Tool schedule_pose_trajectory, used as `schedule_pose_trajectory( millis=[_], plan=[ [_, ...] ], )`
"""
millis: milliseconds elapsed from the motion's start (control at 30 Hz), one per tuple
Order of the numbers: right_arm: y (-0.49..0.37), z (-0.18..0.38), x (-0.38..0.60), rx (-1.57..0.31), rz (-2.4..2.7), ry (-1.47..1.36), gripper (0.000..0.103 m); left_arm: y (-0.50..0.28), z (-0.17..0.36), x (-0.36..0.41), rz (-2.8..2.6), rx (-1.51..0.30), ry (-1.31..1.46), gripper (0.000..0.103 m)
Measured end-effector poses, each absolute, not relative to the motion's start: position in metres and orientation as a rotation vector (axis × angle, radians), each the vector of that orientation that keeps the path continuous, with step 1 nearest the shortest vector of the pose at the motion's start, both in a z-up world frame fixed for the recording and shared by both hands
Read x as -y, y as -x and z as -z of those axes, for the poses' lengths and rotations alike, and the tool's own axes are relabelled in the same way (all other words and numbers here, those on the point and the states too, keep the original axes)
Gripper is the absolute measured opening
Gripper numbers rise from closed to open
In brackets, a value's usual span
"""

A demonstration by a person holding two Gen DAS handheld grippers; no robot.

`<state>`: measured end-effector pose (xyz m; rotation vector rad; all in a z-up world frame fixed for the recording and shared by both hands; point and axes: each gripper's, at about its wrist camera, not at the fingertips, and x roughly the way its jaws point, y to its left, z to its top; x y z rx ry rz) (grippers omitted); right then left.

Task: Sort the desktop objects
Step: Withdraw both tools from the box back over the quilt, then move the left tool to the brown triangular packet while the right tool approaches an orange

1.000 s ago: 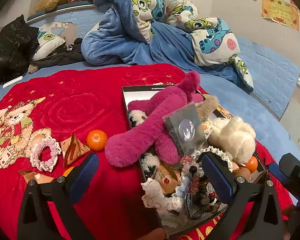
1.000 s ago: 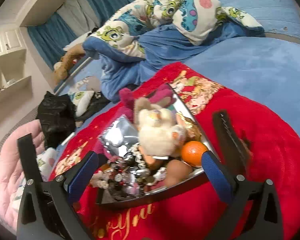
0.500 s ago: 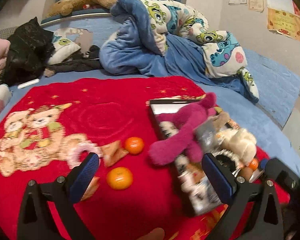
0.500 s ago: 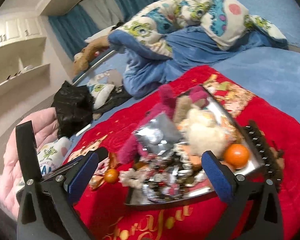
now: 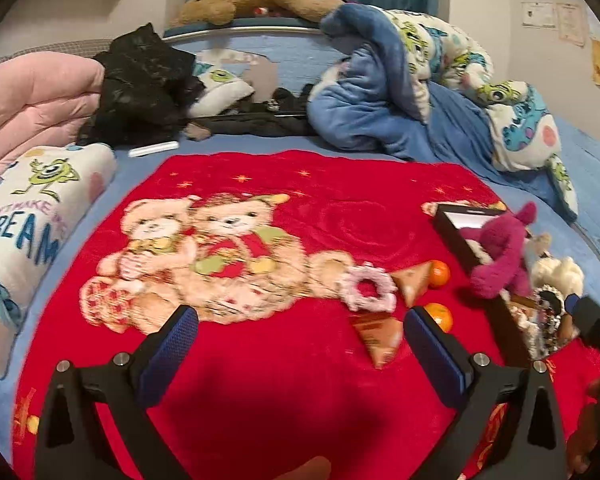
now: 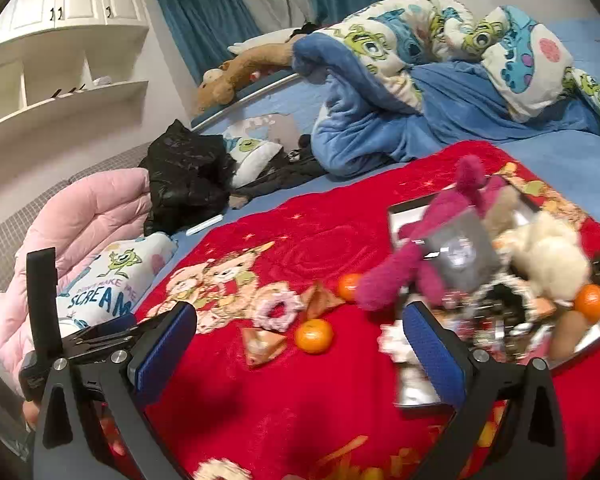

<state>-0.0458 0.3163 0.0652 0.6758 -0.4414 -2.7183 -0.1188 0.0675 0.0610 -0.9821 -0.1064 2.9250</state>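
A black box (image 5: 454, 229) (image 6: 404, 216) on the red blanket holds a magenta plush (image 5: 500, 256) (image 6: 412, 256), a cream plush (image 6: 548, 256), a silver packet (image 6: 458, 248), beads and an orange (image 6: 590, 298). Loose on the blanket lie two oranges (image 6: 314, 336) (image 6: 349, 286), a pink scrunchie (image 5: 370, 288) (image 6: 278, 310) and two tan triangular packets (image 5: 378, 338) (image 6: 262, 342). My left gripper (image 5: 298, 344) is open and empty, left of these items. My right gripper (image 6: 300, 340) is open and empty, with the near orange between its fingers' line of sight.
The red bear-print blanket (image 5: 260, 380) covers a blue bed. A pink quilt (image 5: 28, 96), a black bag (image 5: 140, 80), a white Scream pillow (image 5: 28, 216) and a blue monster duvet (image 5: 420, 92) lie behind. The left gripper's body (image 6: 44, 320) shows in the right view.
Both views have swung left and pulled back from the box. The loose oranges, scrunchie and packets now lie ahead of both grippers. Both stay open.
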Motion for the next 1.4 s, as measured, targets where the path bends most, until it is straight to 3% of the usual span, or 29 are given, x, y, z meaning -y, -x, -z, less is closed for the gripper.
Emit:
schedule_pose_trajectory(
  millis=[500,1300,1400],
  plan=[
    [0.071,-0.053,-0.276,0.22,2.851,-0.732,0.103,0.156,-0.042,-0.092,-2.837,0.056,1.034,0.103],
    [0.12,-0.008,-0.278,0.34,2.711,-0.968,0.103,0.197,0.022,-0.132,-2.69,-0.121,1.172,0.103],
    [0.123,-0.003,-0.274,0.314,2.716,-0.988,0.103,0.205,0.034,-0.13,-2.668,-0.08,1.224,0.103]
  ],
)
